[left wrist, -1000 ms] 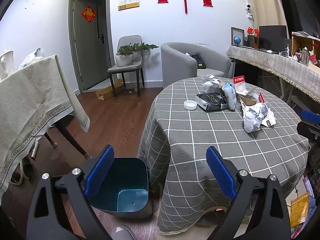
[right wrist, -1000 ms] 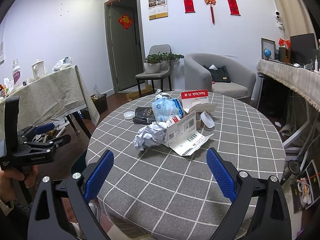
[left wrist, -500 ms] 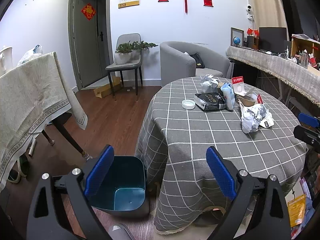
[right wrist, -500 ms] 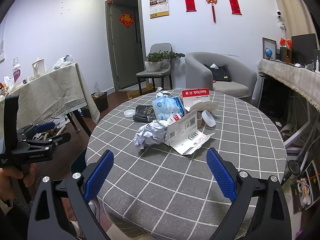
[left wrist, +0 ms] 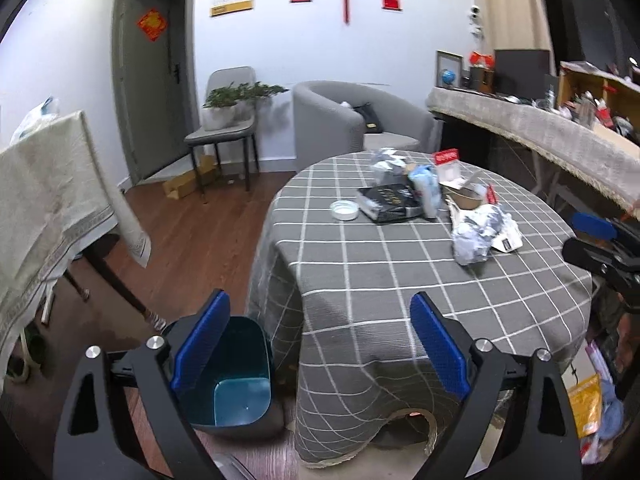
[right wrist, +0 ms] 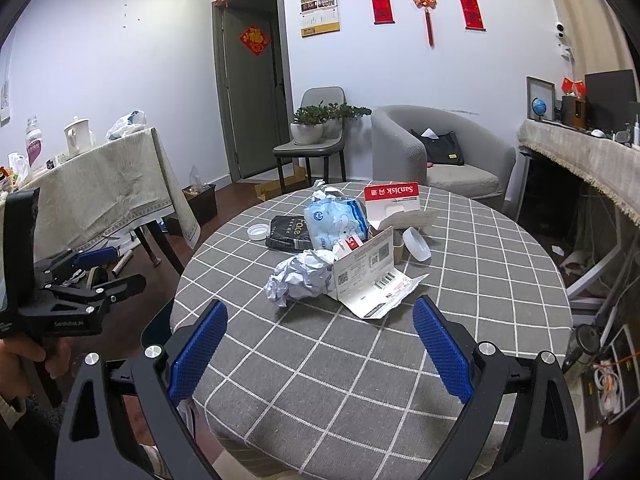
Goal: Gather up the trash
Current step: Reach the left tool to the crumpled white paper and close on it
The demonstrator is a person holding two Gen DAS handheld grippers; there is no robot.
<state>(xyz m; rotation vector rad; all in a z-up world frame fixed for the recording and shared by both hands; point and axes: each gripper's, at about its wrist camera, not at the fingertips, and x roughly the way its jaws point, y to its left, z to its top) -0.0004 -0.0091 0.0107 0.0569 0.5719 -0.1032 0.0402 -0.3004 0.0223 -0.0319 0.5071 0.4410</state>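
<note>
A pile of trash sits on the round grey checked table: crumpled white paper, a torn white envelope, a blue tissue pack, a black packet, a white lid and a red-and-white SanDisk box. The same pile shows in the left wrist view, with the crumpled paper. A teal trash bin stands on the floor beside the table. My left gripper is open and empty above the bin and table edge. My right gripper is open and empty over the table's near edge.
A cloth-covered side table stands at the left. A grey chair with a potted plant, a grey armchair and a cluttered counter line the back and right. The floor is wood.
The left gripper's view has shifted left and slightly closer to the bin and table. The right gripper has barely moved. Both stay open.
</note>
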